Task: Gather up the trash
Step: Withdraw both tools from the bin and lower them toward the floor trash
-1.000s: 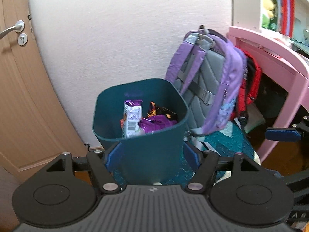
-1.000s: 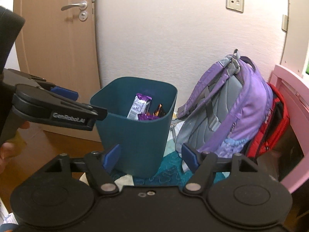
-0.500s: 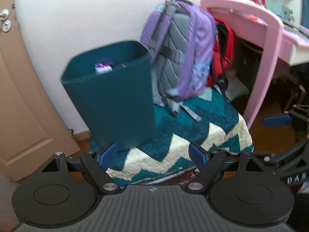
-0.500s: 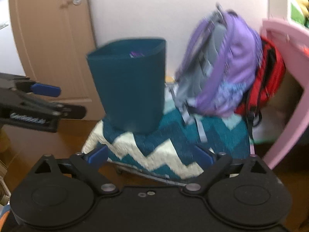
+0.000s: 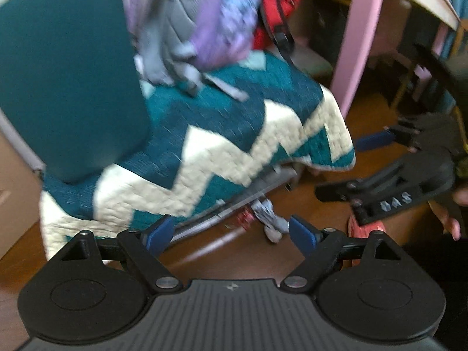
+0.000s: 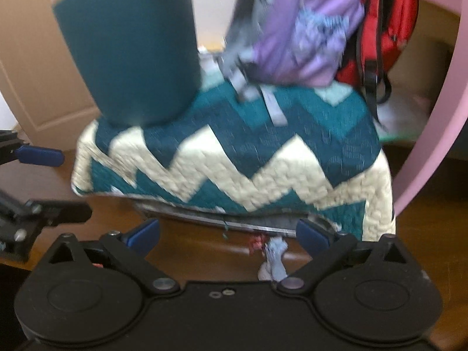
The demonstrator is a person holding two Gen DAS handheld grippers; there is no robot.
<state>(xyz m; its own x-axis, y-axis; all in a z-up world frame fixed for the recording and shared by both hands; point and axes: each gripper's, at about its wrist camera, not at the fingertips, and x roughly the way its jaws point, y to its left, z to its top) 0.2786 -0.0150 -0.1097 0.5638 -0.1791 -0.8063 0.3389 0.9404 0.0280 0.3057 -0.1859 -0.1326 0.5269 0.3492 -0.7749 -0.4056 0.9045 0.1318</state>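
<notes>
A dark teal trash bin point(image 5: 67, 73) point(image 6: 131, 52) stands on a teal and cream zigzag quilt point(image 5: 222, 149) point(image 6: 234, 163). A crumpled grey-white wrapper point(image 5: 270, 223) point(image 6: 273, 259) and a small red scrap point(image 5: 244, 219) point(image 6: 256, 241) lie on the brown floor under the quilt's front edge. My left gripper point(image 5: 232, 232) is open and empty, low over the floor, with the wrapper between its fingers. My right gripper point(image 6: 228, 234) is open and empty just before the wrapper. Both views are blurred.
A purple backpack point(image 5: 199, 20) point(image 6: 295, 26) and a red bag point(image 5: 278, 3) point(image 6: 386, 29) lean behind the bin. A pink desk leg point(image 5: 356, 41) point(image 6: 435, 117) stands at the right. A wooden door point(image 6: 38, 87) is at the left. A metal bar point(image 5: 234, 204) runs under the quilt.
Both grippers have dropped from bin height toward the floor. The bin's inside is now out of sight, and the wrapper and scrap under the quilt have come into view.
</notes>
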